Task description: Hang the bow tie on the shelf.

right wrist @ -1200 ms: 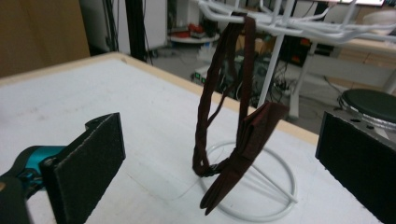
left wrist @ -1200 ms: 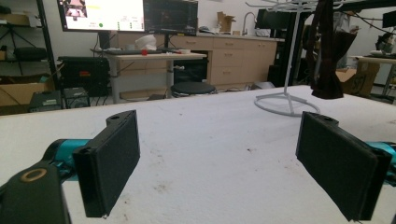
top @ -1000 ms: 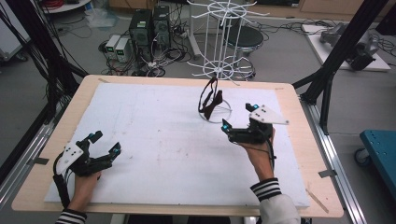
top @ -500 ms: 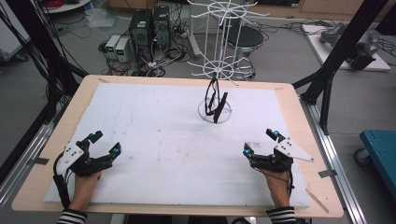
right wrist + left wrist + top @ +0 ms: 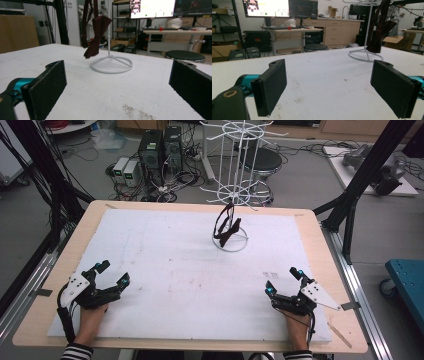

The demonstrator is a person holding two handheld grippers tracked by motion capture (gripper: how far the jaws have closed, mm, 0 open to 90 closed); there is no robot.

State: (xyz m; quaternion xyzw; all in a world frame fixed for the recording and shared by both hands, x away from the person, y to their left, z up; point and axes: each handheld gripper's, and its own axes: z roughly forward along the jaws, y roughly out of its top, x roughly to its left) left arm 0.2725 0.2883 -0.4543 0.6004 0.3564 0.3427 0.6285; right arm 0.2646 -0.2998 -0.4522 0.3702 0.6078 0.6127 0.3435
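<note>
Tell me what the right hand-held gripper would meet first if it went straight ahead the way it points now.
Probably the white wire stand: its ring base lies ahead between the open jaws of the right hand-held gripper, with the dark bow tie hanging just above. Depth is hard to judge.

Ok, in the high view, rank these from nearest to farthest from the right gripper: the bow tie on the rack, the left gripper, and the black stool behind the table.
From the right gripper, at the table's near right:
1. Bow tie, hanging on the white rack, ahead and to the left.
2. Left gripper, across at the near left edge.
3. Black stool, on the floor beyond the far edge.
</note>
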